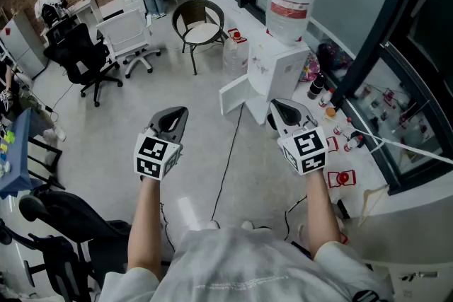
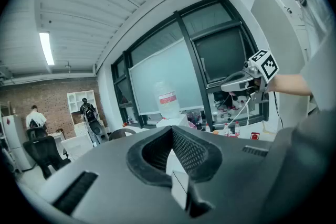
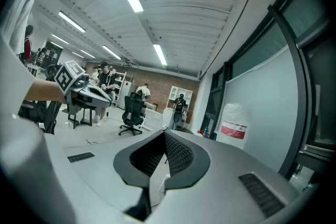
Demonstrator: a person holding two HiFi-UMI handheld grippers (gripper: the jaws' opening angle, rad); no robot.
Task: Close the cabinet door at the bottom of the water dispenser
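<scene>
The white water dispenser (image 1: 282,66) stands by the window wall with a clear bottle (image 1: 290,0) on top. Its bottom cabinet door (image 1: 233,94) hangs open, swung out to the left over the floor. My right gripper (image 1: 275,105) is shut and empty, its tip close in front of the dispenser's base, just right of the open door. My left gripper (image 1: 182,110) is shut and empty too, held over bare floor left of the door. The left gripper view shows the bottle (image 2: 167,102) ahead beyond the closed jaws and the right gripper (image 2: 242,81) to the right. The right gripper view has the bottle (image 3: 233,126) at the right.
A round black chair (image 1: 198,21) and a spare water jug (image 1: 233,56) stand behind the dispenser. Small bottles and red items (image 1: 334,125) litter the floor along the window. A black cable (image 1: 226,166) runs across the floor. Office chairs (image 1: 88,60) stand at the left.
</scene>
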